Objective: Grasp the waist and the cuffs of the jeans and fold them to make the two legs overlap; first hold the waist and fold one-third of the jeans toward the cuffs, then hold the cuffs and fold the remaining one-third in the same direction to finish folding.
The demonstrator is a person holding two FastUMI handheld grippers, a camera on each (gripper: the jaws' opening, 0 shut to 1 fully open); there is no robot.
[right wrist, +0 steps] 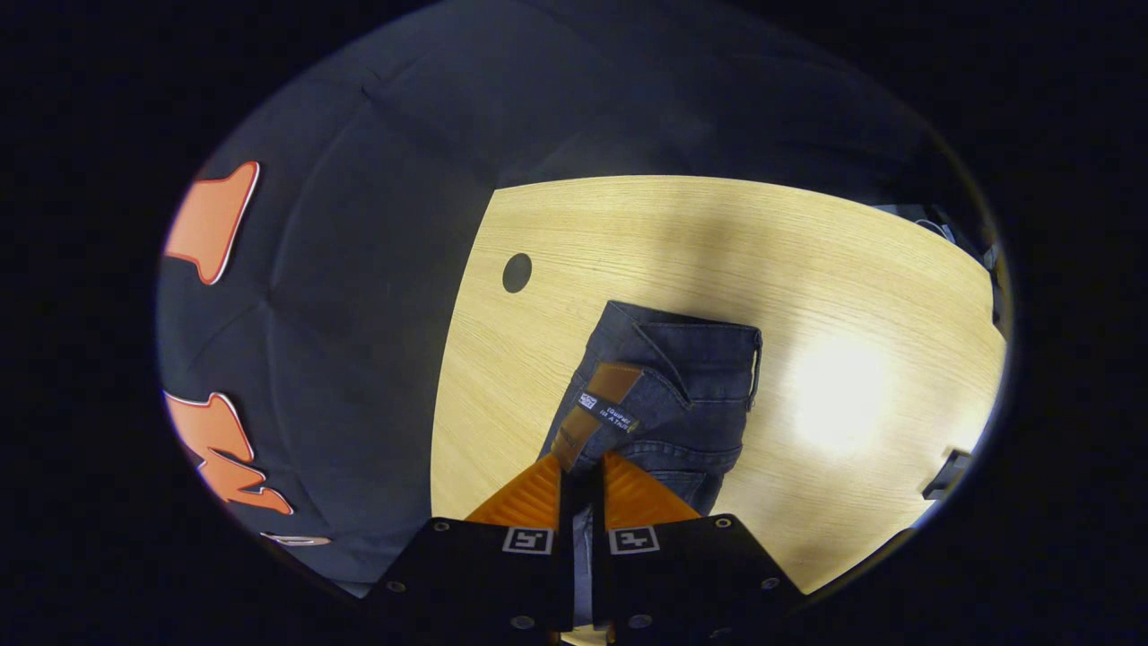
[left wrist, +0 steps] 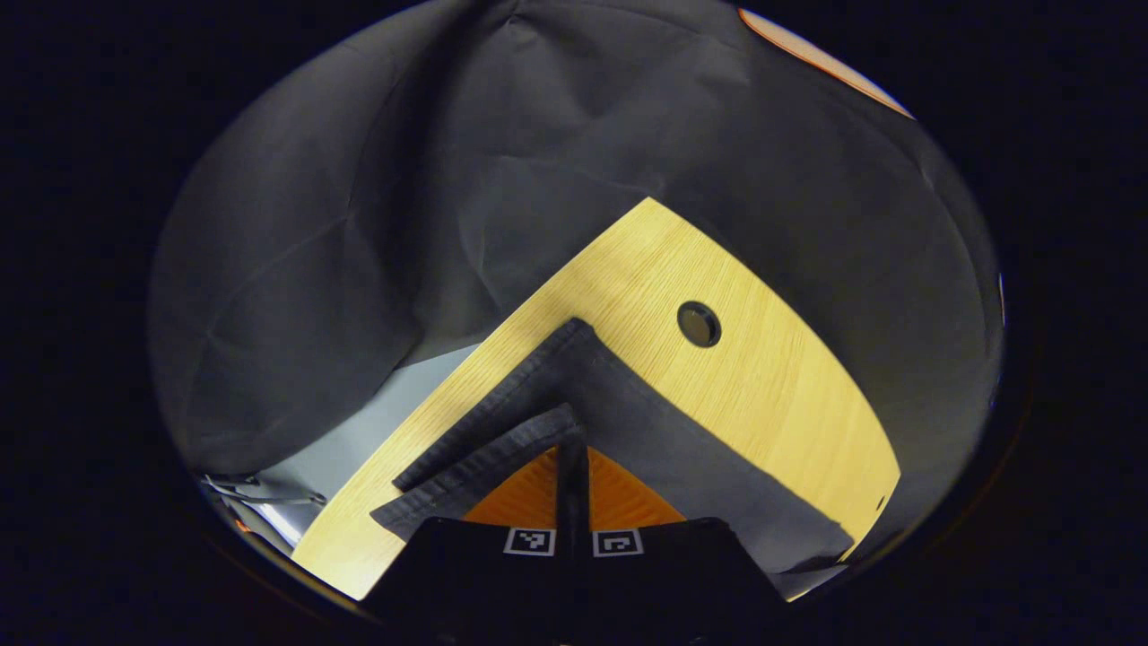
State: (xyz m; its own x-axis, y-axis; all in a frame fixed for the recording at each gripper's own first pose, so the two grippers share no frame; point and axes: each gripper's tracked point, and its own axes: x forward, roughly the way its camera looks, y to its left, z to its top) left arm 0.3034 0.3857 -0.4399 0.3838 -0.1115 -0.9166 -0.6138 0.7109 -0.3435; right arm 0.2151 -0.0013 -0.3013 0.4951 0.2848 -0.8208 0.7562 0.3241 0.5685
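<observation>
- The left gripper (left wrist: 571,449) has its jaws clamped on the cuffs (left wrist: 502,449) of the jeans (left wrist: 628,422); two hem edges lie stacked, so the legs seem overlapped already.
- The right gripper (right wrist: 581,471) has its jaws pinched on the waist (right wrist: 668,377), by the leather patch (right wrist: 596,404).
- Both ends rest on the worktop (right wrist: 717,242), so the two thirds-folds look undone.
- A cable hole (left wrist: 699,324) sits near the cuffs; a small dark object (right wrist: 949,474) lies well apart from the waist. Nothing blocks the fold path.
</observation>
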